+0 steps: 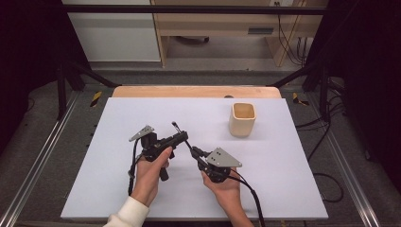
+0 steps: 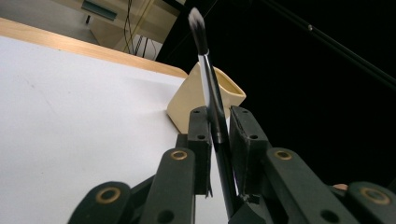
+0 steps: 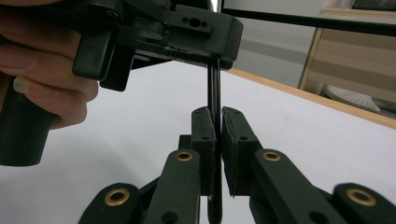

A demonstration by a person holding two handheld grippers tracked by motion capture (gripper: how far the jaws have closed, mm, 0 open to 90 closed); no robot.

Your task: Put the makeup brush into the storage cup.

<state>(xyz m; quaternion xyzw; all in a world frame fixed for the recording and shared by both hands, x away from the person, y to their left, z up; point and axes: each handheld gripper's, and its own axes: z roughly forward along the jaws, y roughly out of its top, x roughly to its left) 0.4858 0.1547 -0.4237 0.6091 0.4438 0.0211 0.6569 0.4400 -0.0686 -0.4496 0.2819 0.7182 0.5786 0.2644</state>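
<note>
Holding one thin brush (image 2: 208, 70) between two grippers above the middle of the white board (image 1: 118, 179).

Both hands sit toward the near edge, with bare board open to either side and a wide stretch behind them up to the wooden strip at the far edge. The left gripper (image 1: 178, 137) has its jaws drawn narrow on the brush handle, bristles pointing up and away toward the cup; the right gripper (image 1: 195, 152) is clamped on the lower end of the same handle, just beside the left one. The cream cup (image 1: 242, 119) stands upright near the far right corner, well apart from the hands, its inside looking bare from above.
</note>
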